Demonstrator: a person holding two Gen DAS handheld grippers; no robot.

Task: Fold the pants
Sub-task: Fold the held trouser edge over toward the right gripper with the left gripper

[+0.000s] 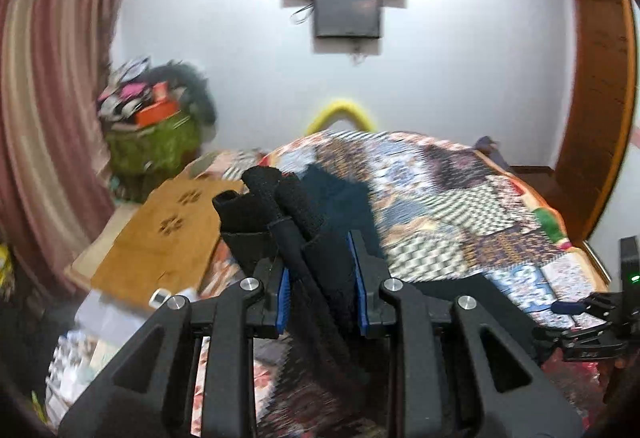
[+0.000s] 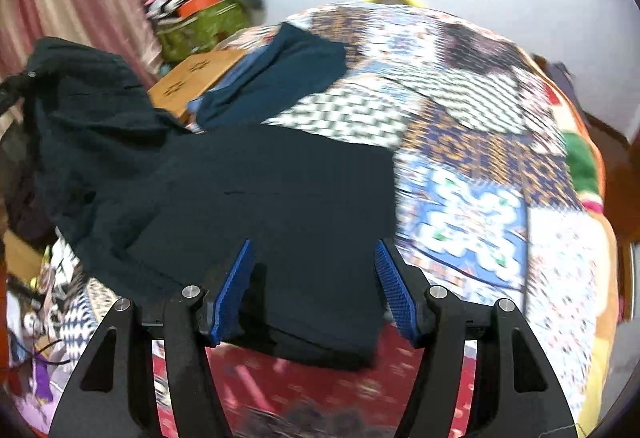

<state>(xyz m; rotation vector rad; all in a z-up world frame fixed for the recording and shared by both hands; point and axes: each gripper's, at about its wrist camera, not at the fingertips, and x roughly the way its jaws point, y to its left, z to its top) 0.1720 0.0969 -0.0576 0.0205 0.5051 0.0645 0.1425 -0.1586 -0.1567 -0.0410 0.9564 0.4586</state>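
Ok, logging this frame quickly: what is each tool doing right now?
Left tool: closed on a bunched part of the dark pants.
Right tool: open, holding nothing, pants between its fingers.

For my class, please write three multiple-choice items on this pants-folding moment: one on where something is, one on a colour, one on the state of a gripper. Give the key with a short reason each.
1. Where does most of the pants lie?
A. on the patterned bedspread
B. on the wooden board
C. in the green basket

2. What colour are the pads on the gripper fingers?
A. red
B. blue
C. yellow

3. What is the state of the left gripper?
A. open over bare bed
B. shut on nothing
C. shut on bunched dark cloth

Key: 1 A, the dark cloth spreads across the bedspread, with one end lifted at the left. 2 B, blue pads line the fingers in both views. 3 C, the cloth is pinched between its pads, while the right gripper stands open over the pants.
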